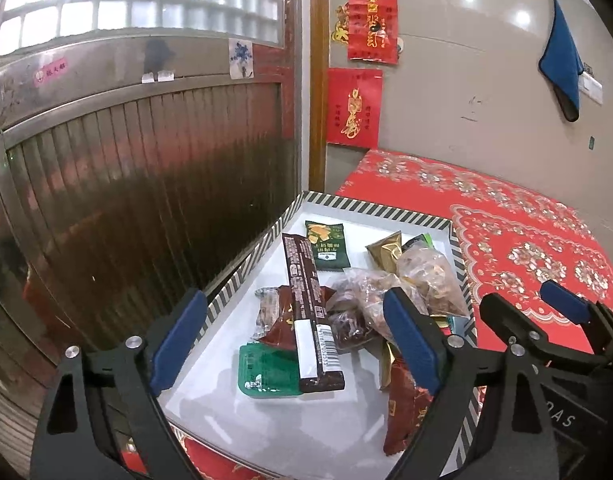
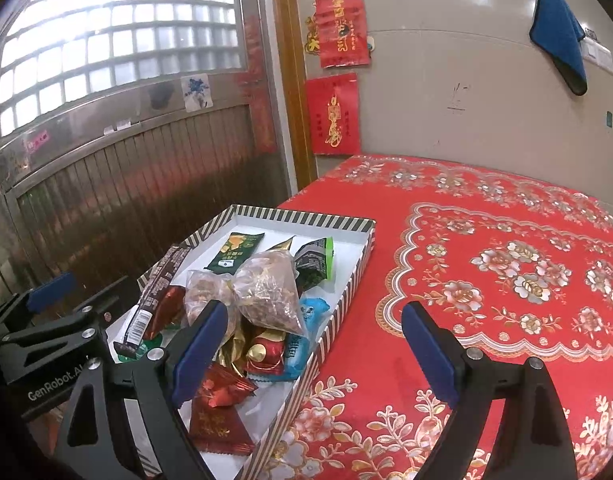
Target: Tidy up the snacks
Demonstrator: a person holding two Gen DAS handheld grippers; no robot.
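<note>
A white tray with a black-and-white striped rim point(image 1: 242, 272) point(image 2: 346, 280) holds several snack packs. A long dark brown bar point(image 1: 310, 312) point(image 2: 154, 292) lies over red and green packets point(image 1: 266, 372). Clear bags of nuts point(image 1: 426, 276) point(image 2: 266, 288), a dark green pack point(image 1: 326, 246) point(image 2: 234, 252), a blue pack point(image 2: 306, 336) and red packets point(image 2: 218, 420) lie beside it. My left gripper point(image 1: 298, 344) is open and empty above the tray. My right gripper point(image 2: 314, 356) is open and empty over the tray's right rim; it also shows in the left wrist view point(image 1: 522, 308).
The tray sits on a table with a red floral cloth point(image 2: 506, 272) point(image 1: 526, 248). A metal door point(image 1: 146, 160) stands close on the left. A wall with red paper hangings point(image 2: 334, 112) and a blue cloth point(image 1: 562, 60) is behind.
</note>
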